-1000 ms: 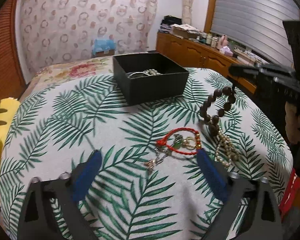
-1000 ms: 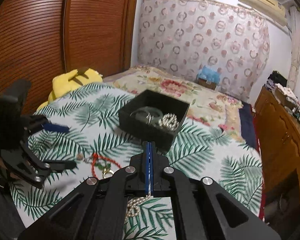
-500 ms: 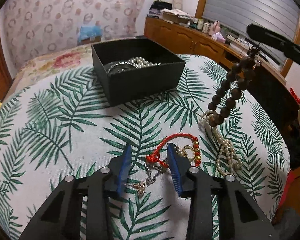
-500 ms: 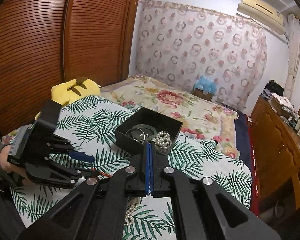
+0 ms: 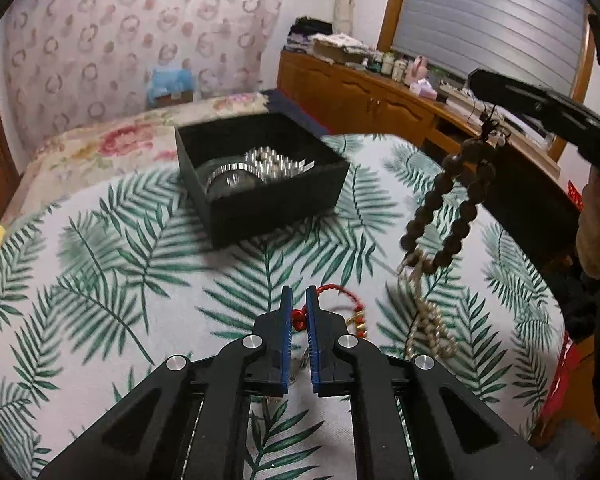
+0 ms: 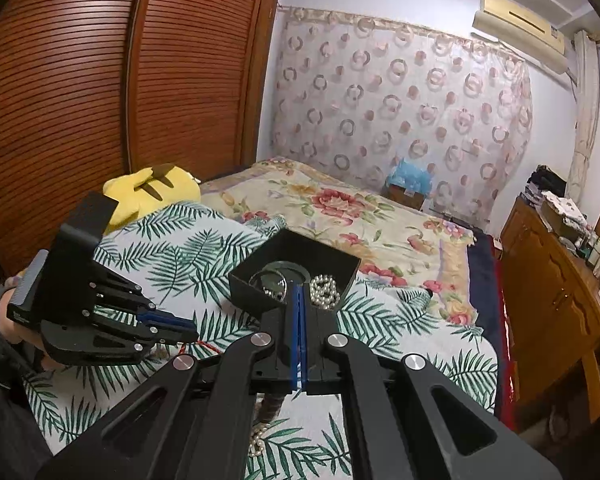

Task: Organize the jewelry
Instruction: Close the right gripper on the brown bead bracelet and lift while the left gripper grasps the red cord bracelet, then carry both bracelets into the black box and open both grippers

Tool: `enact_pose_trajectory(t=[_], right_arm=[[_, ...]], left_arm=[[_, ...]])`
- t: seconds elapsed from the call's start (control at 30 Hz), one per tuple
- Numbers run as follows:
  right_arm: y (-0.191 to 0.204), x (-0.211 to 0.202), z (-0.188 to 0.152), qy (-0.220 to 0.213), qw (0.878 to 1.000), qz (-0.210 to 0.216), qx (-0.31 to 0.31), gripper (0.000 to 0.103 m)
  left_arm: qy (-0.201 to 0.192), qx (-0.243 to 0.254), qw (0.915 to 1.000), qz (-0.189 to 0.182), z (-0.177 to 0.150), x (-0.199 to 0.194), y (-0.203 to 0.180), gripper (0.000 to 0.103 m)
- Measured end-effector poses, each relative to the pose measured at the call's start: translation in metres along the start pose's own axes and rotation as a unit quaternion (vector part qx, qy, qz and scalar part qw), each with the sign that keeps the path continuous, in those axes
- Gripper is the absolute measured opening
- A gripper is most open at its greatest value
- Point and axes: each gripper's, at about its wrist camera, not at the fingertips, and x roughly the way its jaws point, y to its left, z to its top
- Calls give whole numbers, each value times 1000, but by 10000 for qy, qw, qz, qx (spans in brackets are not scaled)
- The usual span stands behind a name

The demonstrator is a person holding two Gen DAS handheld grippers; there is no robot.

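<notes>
Red cord, the bracelet (image 5: 332, 300) with small gold beads, lies on the leaf-printed cloth (image 5: 99, 280) near the front, and the left gripper (image 5: 298, 300) has its two blue pads almost pressed together on the knotted part of it; a narrow gap is visible, so I judge it is pinching the cord, not yet lifting it. To the right of it, the right gripper (image 6: 298, 300) has its pads pressed fully together on the top of a dark wooden bead bracelet (image 5: 452, 208), which hangs free in the air above the cloth. Just under its lowest beads a pearl strand (image 5: 424, 316) rests on the cloth, and I cannot tell if the two are touching or tangled. Farther away, in the middle, stands the black box (image 5: 259, 204), open, with pearls and a metal bangle already inside. To do this step well, I think the left gripper should hold firm on the knot and rise slowly and straight, because a small silver piece beside the cord could catch and be dragged. The right gripper should carry the dark beads high enough to pass over the near wall of the box, and let go only when the loop is low inside. Beyond the cloth are a flowered bed cover (image 6: 340, 208) and a yellow plush toy (image 6: 147, 192).
</notes>
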Motion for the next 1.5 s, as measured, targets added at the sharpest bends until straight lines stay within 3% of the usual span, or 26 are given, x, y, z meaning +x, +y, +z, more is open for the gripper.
enact_pose_trajectory(t=[0.67,1.03,1.5], right_arm=[[10,-31,62,-500,9982,-40,-342,1],[6,2,61,-318,9990,-17,-299,1],[-26,69,71,-401,9991,-130,56,1]], left_arm=[[-622,73,9979,159,27,-43,-1,6],[-738,149,9966,346,48,-41,6,6],[-990,67,9941,427,83,-35,19,6]])
